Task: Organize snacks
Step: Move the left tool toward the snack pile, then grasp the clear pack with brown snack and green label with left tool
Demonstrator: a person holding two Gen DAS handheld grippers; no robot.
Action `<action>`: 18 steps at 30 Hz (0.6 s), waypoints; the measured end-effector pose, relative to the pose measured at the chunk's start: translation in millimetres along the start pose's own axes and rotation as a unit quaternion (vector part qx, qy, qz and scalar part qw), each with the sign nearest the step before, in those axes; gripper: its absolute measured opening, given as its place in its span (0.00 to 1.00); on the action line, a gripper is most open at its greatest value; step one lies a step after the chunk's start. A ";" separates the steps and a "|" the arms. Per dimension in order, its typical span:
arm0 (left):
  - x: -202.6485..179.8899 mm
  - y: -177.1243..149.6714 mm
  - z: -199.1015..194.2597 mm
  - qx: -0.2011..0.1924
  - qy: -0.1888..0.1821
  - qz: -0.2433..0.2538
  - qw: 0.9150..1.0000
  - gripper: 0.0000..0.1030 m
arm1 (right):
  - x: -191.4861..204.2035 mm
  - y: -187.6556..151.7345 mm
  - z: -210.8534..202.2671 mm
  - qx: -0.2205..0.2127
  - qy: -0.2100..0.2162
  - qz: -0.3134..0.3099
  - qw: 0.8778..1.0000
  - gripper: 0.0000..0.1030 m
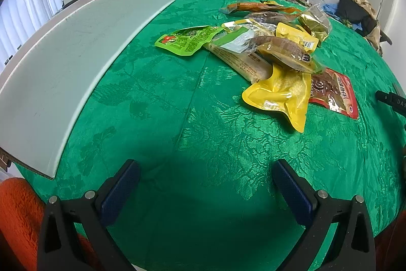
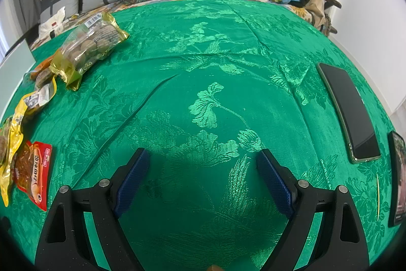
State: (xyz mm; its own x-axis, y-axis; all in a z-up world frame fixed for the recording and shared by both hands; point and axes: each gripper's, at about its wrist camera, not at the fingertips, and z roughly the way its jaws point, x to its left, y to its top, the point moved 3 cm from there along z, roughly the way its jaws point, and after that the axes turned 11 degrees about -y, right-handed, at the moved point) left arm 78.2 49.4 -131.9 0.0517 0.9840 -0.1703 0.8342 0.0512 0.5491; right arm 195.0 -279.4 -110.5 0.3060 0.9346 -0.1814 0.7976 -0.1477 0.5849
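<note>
Jaws gaping empty, left gripper [image 1: 205,184] and right gripper [image 2: 203,174] are facing the crinkly snack-packet heap [image 1: 266,50], best thinned from its loose edge.

- We see a table under a green patterned cloth [image 1: 177,118].
- A heap of snack packets [image 1: 266,50] lies on it.
- A white box [image 1: 76,55] stands at its left edge.
- Two dark phones [image 2: 350,113] lie at its right.

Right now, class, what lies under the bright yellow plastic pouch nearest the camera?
The yellow plastic pouch overlaps the red printed snack packet and a beige wrapped bar; their covered parts and the green patterned tablecloth beneath stay hidden.
</note>
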 end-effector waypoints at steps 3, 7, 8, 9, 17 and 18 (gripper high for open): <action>0.7 2.9 1.5 0.015 -0.007 0.005 1.000 1.00 | -0.1 0.0 0.0 0.000 0.000 0.000 1.000 0.87; 1.4 6.0 2.7 0.040 -0.018 0.008 0.999 1.00 | -0.3 0.3 0.2 0.000 0.000 0.000 1.000 0.87; 1.2 7.0 2.6 0.046 -0.025 0.007 0.999 1.00 | -0.3 0.2 0.2 0.000 0.000 0.000 1.000 0.87; 0.9 9.8 1.9 0.053 -0.044 0.003 0.998 1.00 | -0.2 -0.1 -0.1 0.000 0.000 0.000 1.000 0.87; -7.8 65.4 -9.8 0.034 -0.123 -0.025 0.992 1.00 | -0.1 0.0 0.2 0.000 0.000 0.000 1.000 0.87; -14.7 78.6 -8.9 0.031 -0.136 -0.032 0.990 1.00 | -0.2 0.2 0.4 0.000 0.000 0.000 1.000 0.87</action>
State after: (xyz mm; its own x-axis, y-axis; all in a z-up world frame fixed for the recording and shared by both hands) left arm 138.1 40.5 -78.9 0.1362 0.8959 -0.4228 0.8725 0.0937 0.4796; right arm 195.3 -279.8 -110.6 0.3060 0.9346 -0.1816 0.7975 -0.1475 0.5850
